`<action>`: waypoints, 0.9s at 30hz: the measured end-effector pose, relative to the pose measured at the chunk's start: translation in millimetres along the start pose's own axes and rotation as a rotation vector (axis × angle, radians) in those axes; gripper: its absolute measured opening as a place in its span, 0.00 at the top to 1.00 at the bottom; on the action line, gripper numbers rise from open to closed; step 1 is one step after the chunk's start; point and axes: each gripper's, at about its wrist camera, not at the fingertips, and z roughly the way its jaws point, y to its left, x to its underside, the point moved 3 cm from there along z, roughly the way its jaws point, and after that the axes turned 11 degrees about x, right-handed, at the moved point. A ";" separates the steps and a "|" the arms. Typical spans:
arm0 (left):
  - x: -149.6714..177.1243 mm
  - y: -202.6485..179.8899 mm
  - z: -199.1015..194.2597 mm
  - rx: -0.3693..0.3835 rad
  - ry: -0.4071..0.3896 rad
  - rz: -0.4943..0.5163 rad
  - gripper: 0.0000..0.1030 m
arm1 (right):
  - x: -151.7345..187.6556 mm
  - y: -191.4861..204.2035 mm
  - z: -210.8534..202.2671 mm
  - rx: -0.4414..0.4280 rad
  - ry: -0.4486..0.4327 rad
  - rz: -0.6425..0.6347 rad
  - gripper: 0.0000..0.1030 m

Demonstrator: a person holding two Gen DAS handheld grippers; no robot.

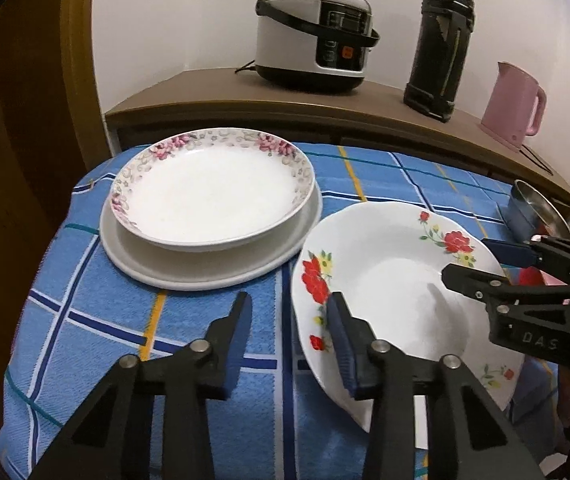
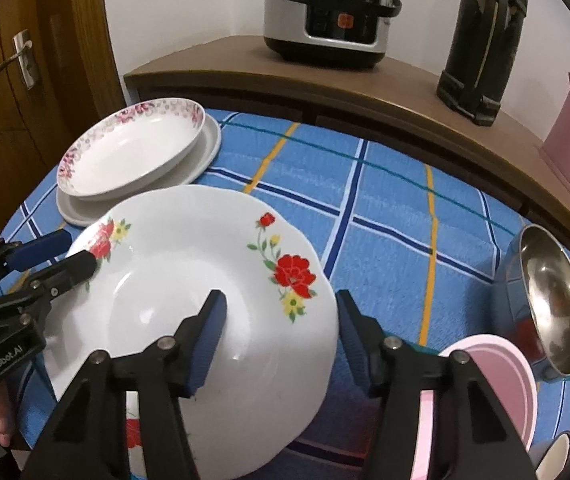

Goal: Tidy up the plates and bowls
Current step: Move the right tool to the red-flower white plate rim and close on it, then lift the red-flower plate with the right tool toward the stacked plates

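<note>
A white plate with red flowers [image 1: 389, 280] [image 2: 189, 312] is tilted above the blue checked tablecloth. My left gripper [image 1: 291, 336] is open, with one finger over the plate's left rim and one outside it; it also shows in the right wrist view [image 2: 73, 252]. My right gripper [image 2: 281, 332] is open and straddles the plate's right rim; it also shows in the left wrist view [image 1: 465, 258]. A pink-flowered deep plate [image 1: 213, 192] [image 2: 133, 148] sits on a plain white plate [image 1: 189, 268] [image 2: 205, 156] at the far left.
A steel bowl [image 2: 545, 300] [image 1: 533, 208] and a pink bowl [image 2: 497, 384] stand at the right on the tablecloth [image 2: 385, 220]. A rice cooker [image 1: 313, 36], a black flask [image 1: 441, 44] and a pink kettle [image 1: 513, 104] stand on the wooden shelf behind.
</note>
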 end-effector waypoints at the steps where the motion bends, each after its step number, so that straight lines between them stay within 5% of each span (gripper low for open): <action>1: 0.5 -1.9 0.2 0.019 0.002 0.008 0.72 | 0.1 -0.5 -0.2 0.004 -0.001 0.001 0.48; 6: 1.4 -8.4 0.6 0.012 -0.001 0.049 0.79 | 0.1 -10.0 -0.3 -0.019 0.005 0.063 0.63; 27: 0.5 -0.5 -7.7 -0.034 -0.057 0.022 0.78 | 7.8 0.8 -12.1 -0.047 -0.019 0.057 0.72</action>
